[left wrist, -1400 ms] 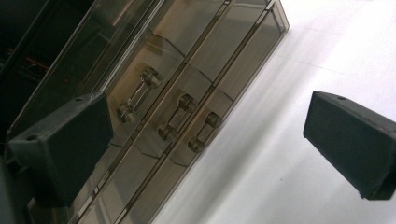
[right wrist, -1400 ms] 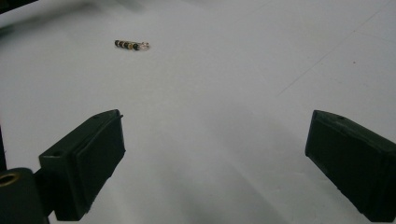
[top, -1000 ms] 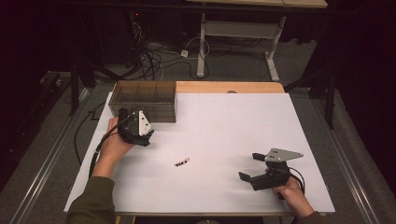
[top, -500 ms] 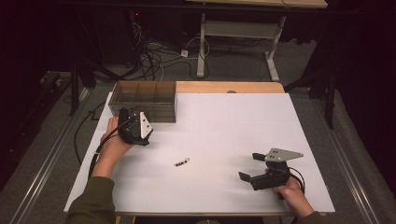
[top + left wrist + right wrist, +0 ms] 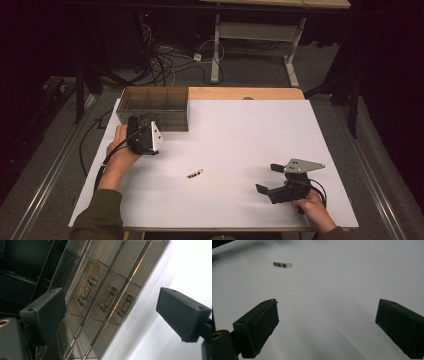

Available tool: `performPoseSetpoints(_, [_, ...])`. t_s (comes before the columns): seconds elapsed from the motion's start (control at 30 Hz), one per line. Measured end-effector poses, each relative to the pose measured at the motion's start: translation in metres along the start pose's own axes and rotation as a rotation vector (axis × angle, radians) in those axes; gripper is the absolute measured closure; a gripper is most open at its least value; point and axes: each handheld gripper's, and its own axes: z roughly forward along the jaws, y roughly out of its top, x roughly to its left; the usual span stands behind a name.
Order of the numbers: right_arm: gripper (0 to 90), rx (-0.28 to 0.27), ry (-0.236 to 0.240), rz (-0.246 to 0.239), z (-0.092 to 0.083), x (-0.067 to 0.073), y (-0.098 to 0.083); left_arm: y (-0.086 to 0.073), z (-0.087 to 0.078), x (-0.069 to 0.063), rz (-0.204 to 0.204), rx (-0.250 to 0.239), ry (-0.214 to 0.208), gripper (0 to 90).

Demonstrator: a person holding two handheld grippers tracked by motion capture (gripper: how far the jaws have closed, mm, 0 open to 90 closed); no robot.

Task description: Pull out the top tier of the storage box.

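Left claw (image 5: 150,131) in the high view is mostly covered by its own body and grey plate, so the jaw gap can't be read there; the left gripper view gives it: jaws wide apart, nothing between them, and they have just been closing a little. That view looks straight at the front of a smoky clear drawer box (image 5: 107,290), cut off at the top and bottom of the frame; three small drawer handles (image 5: 108,300) sit side by side in the gap between the jaws, and the contents of the drawers are too murky to tell. From above, the drawer box (image 5: 155,102) stands at the far left of the white tabletop (image 5: 240,130), with the left claw just in front of it, near but whether touching can't be told. Right claw (image 5: 270,179) rests low at the near right of the tabletop, jaws spread wide and empty. A small striped stick-like piece (image 5: 195,174) lies loose on the tabletop between the two claws, well apart from both; it is too small to identify. In the right gripper view that piece (image 5: 282,264) lies ahead and to the upper left, beyond the jaws.
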Motion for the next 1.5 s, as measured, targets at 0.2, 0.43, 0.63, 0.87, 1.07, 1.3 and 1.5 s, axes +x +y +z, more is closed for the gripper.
performPoseSetpoints(0.2, [5.5,0.000,0.000,0.000,0.000,0.000,0.000,0.000,-0.001,-0.001,0.032,0.005,0.026,12.3])
performPoseSetpoints(0.43, [5.5,0.000,-0.001,0.000,0.000,0.000,0.000,0.000,-0.001,-0.003,0.066,0.017,0.058,14.4])
performPoseSetpoints(0.63, [5.5,0.000,0.000,0.000,0.000,0.000,0.000,0.000,-0.003,-0.004,0.097,0.012,0.103,19.1])
performPoseSetpoints(0.87, [5.5,0.000,0.001,0.000,0.000,0.000,0.000,0.001,-0.002,-0.006,0.116,0.004,0.127,22.8])
performPoseSetpoints(1.07, [5.5,0.001,0.000,0.000,0.000,0.000,0.000,0.001,-0.002,-0.007,0.143,0.004,0.129,28.3])
performPoseSetpoints(1.3, [5.5,0.001,0.001,-0.001,0.000,0.000,0.000,0.002,0.000,-0.009,0.183,0.022,0.141,32.5])
performPoseSetpoints(1.5, [5.6,0.002,0.001,-0.001,0.000,0.000,0.000,0.003,0.001,-0.012,0.222,0.037,0.162,33.5])
